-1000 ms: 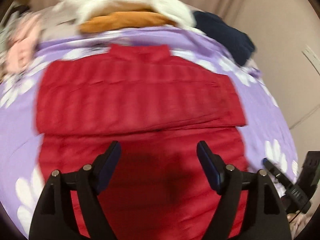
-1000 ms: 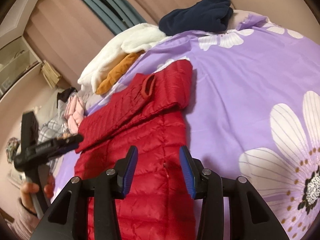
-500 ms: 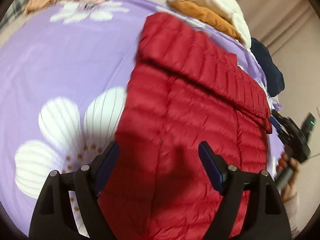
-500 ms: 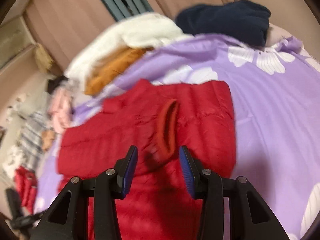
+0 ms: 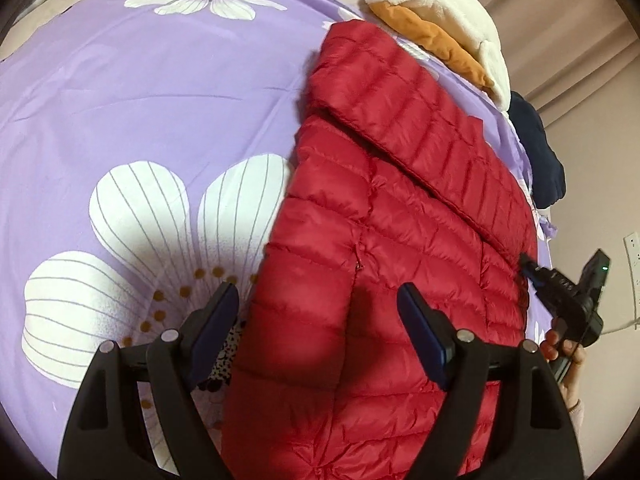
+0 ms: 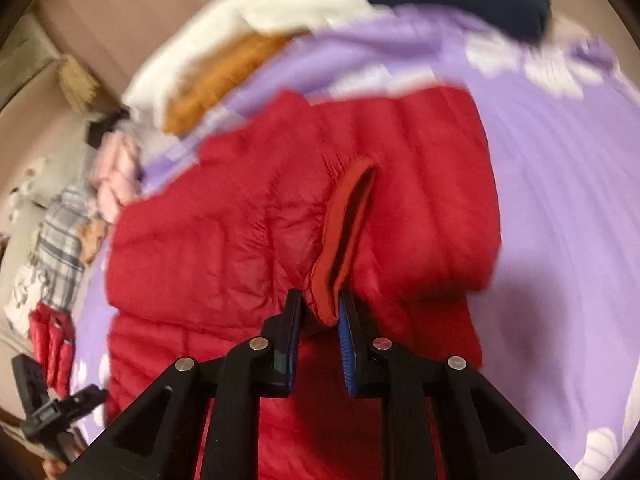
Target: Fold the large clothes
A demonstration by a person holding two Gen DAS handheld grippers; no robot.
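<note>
Since the earlier frames, the right gripper (image 6: 320,308) has swung in over the folded sleeve of the red jacket (image 5: 384,272), and its jaws have just been closing; they now pinch the red cuff (image 6: 344,240) at the sleeve's end, in the lower middle of the right wrist view. The left gripper (image 5: 316,320) has shifted from the middle of the jacket to its left edge. Its jaws stand wide apart there, with one finger over the flower print at lower left and the other over the red quilting, and nothing is gripped between them.

The jacket lies flat on a purple bedsheet (image 5: 132,92) printed with large white flowers, with one sleeve folded across its body toward the upper right of the left wrist view. Beyond the jacket, at the upper right of that view, a white fleece (image 5: 440,4) lies over an orange garment (image 5: 432,40), and a dark blue garment (image 5: 540,148) lies at the sheet's right edge. In the right wrist view, pink and plaid clothes (image 6: 80,208) are heaped at the left edge.
</note>
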